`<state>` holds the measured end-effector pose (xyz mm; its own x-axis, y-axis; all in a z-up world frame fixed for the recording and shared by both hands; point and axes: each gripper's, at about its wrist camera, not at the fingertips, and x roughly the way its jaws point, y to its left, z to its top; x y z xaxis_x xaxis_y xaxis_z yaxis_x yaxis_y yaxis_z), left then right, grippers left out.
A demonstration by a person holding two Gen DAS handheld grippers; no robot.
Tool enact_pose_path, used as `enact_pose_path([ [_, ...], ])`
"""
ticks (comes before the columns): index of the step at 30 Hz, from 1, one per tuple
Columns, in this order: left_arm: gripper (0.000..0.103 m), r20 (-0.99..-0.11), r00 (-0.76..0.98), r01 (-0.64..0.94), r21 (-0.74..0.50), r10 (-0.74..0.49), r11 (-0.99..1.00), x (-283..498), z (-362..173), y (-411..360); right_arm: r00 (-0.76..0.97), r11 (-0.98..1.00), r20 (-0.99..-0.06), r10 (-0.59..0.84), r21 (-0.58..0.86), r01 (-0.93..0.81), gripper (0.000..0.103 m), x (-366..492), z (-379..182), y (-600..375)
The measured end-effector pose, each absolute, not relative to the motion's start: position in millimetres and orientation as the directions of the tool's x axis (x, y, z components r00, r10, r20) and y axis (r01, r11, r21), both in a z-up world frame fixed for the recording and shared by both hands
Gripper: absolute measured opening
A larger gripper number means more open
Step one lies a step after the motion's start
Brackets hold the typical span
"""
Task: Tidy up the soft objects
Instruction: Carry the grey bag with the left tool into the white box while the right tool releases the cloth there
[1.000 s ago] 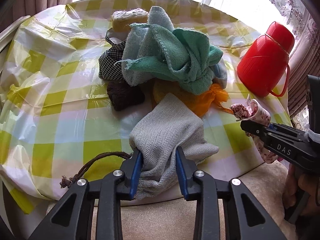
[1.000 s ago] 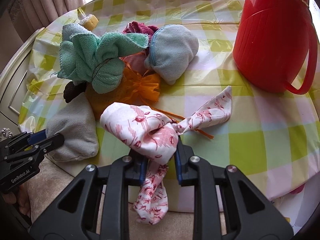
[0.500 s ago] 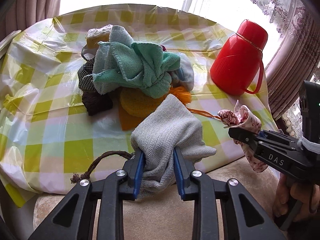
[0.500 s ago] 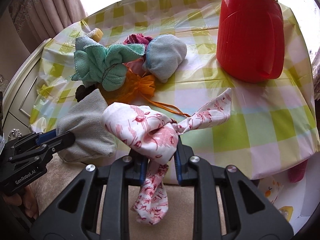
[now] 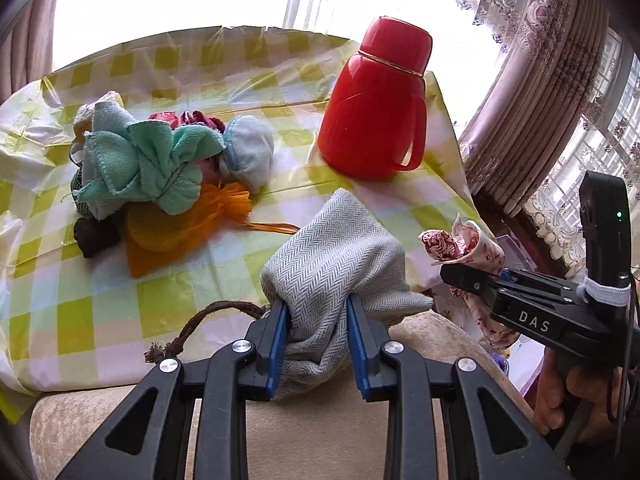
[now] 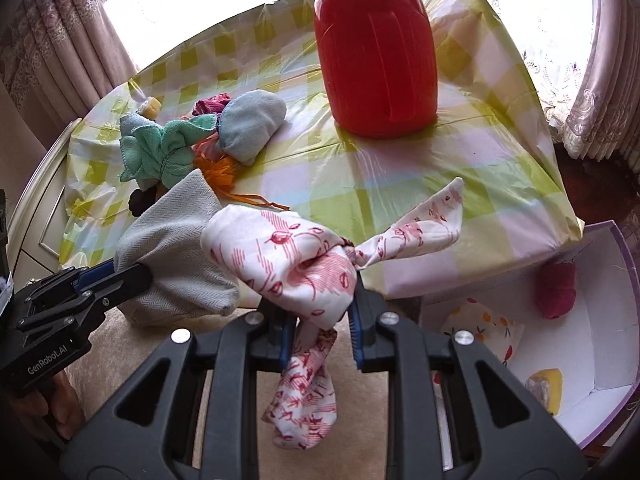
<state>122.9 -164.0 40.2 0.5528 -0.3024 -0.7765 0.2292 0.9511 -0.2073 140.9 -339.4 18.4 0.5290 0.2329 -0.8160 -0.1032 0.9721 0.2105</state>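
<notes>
While both bags hang past the near edge of the table (image 5: 100, 312), over a beige cushion (image 5: 320, 432), the left gripper (image 5: 318, 344) clamps the grey pouch (image 5: 336, 256) and the right gripper (image 6: 320, 332) clamps the red-printed white bag (image 6: 288, 264). Beyond them lies bare checked cloth, then a red flask (image 6: 372, 60) and a heap of cloths (image 5: 148, 164) to its left. Low at right stands an open box (image 6: 608, 320).
</notes>
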Motion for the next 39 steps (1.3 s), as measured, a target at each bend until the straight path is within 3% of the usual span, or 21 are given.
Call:
enact_pose_path([
  [11,0.029,-0.762,0.482,0.421,-0.232,-0.432,0.877,113.0,49.4,-251.2,0.541,0.981,-0.837,0.081,0.163,0.105,0.026,116.8,21.8,-443.6],
  [25,0.03,-0.828,0.282,0.786,-0.09,-0.484,0.611,74.5,42.8,-368.9,0.536,0.949,-0.843,-0.048,0.129,0.287,0.026,85.8,26.7,-531.5],
  [28,0.039,-0.85,0.214,0.842,-0.089,-0.481,0.533,65.5,36.0,-386.5,0.536,0.94,-0.842,-0.063,0.13,0.315,0.026,80.3,27.1,-543.8],
  [30,0.078,-0.874,0.179,0.861,-0.083,-0.452,0.502,62.7,27.8,-394.6,0.538,0.936,-0.84,-0.071,0.13,0.328,0.026,76.6,28.8,-549.9],
  [31,0.084,-0.879,0.19,0.861,-0.064,-0.436,0.504,61.1,24.3,-395.3,0.539,0.934,-0.839,-0.075,0.131,0.334,0.026,74.9,28.8,-552.6],
  [39,0.085,-0.862,0.229,0.785,-0.112,-0.453,0.609,84.6,25.4,-371.7,0.528,0.928,-0.846,-0.072,0.137,0.346,0.026,74.8,22.6,-558.0],
])
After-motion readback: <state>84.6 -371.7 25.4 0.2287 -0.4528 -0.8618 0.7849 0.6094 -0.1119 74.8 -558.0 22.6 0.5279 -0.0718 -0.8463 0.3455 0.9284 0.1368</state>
